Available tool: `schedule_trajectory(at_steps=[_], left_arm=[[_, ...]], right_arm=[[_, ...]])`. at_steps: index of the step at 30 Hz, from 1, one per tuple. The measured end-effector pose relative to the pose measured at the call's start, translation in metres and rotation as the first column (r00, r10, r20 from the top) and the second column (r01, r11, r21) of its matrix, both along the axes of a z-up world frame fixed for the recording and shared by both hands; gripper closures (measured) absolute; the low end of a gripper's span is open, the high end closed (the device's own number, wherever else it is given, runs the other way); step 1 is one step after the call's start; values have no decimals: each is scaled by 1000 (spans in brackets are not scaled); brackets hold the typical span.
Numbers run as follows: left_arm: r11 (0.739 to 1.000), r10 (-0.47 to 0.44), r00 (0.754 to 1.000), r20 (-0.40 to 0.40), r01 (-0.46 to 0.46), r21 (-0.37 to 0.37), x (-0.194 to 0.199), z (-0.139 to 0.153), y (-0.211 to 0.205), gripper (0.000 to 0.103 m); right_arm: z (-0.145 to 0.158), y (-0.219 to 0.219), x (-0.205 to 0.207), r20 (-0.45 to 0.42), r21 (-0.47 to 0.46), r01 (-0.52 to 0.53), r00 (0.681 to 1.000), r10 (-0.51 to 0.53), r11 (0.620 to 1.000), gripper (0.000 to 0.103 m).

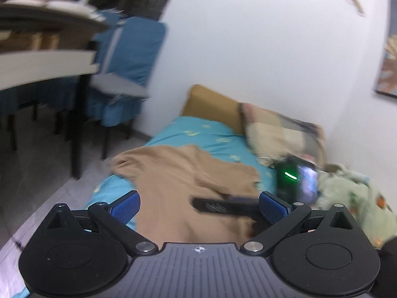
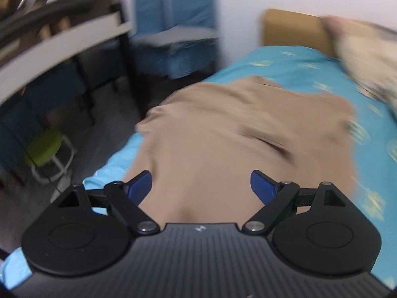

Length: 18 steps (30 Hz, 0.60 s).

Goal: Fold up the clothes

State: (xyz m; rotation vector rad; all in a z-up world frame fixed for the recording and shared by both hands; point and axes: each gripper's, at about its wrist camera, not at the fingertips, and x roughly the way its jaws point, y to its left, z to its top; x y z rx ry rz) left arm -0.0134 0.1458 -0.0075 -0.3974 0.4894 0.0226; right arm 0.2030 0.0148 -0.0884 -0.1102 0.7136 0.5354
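Note:
A tan garment [image 1: 188,181] lies spread and rumpled on a bed with a turquoise sheet [image 1: 203,134]. It also shows in the right wrist view [image 2: 235,134], filling the middle of the sheet [image 2: 297,62]. My left gripper [image 1: 199,208] is open and empty above the garment's near part. The other gripper's body [image 1: 295,183], black with a green light, shows at the right of the left wrist view, with one dark finger [image 1: 223,206] reaching over the garment. My right gripper [image 2: 201,186] is open and empty just above the garment. Both views are blurred.
A patchwork pillow [image 1: 280,134] and a tan cushion [image 1: 211,104] lie at the bed's head by the white wall. A pale bundle of cloth [image 1: 352,198] sits at right. A table [image 1: 47,67], blue-covered chairs [image 1: 129,57] and a green stool [image 2: 44,149] stand left of the bed.

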Motion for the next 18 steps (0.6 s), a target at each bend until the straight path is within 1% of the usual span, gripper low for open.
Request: schedule_trajectory(at_steps=[2,5,8,10,12,13,14,15,16,17,18], left_arm=[[998,34,998,-49,-37,-52,7,-11,15,0],[989,92,992,-89,-101,-107,19,-27,34,0],[974,139,978,-158,-163,-155,34,-48,54,0],[963,158,967,-203,-196,-186,44,-62,63,0],[957,176,954,-243,-224,-186,51,-72,69,0],[954,185,947,-264,-238,-183,55,-77,73,0],[952,191,943,-274,-246,-182,57,-81,75,0],[951,195,941,-278,-251,-181,58,-84,76,0],[951,201,938,-283,-257,-174,59,-86,77,0],[952,206,936,-285,-259,-164,59,-87,77,0],[953,208,936,-285,-260,-155,60,-88,76,0]], right_arm=[[-16,40,28,7,-17,-54,999,54,998,15],[-40,94,62,39,-74,-134,990,137,988,15],[-63,137,87,55,-157,-226,970,237,961,15],[-76,159,100,57,-218,-254,961,272,942,15],[-87,177,111,70,-280,-265,953,295,923,16],[-89,182,116,86,-293,-256,952,292,921,27],[-88,184,121,97,-282,-238,957,274,929,34],[-87,184,125,105,-263,-216,963,250,940,54],[-85,182,129,111,-236,-194,968,225,952,79],[-82,179,133,115,-204,-173,973,199,963,87],[-79,175,133,125,-186,-162,974,187,969,90]])
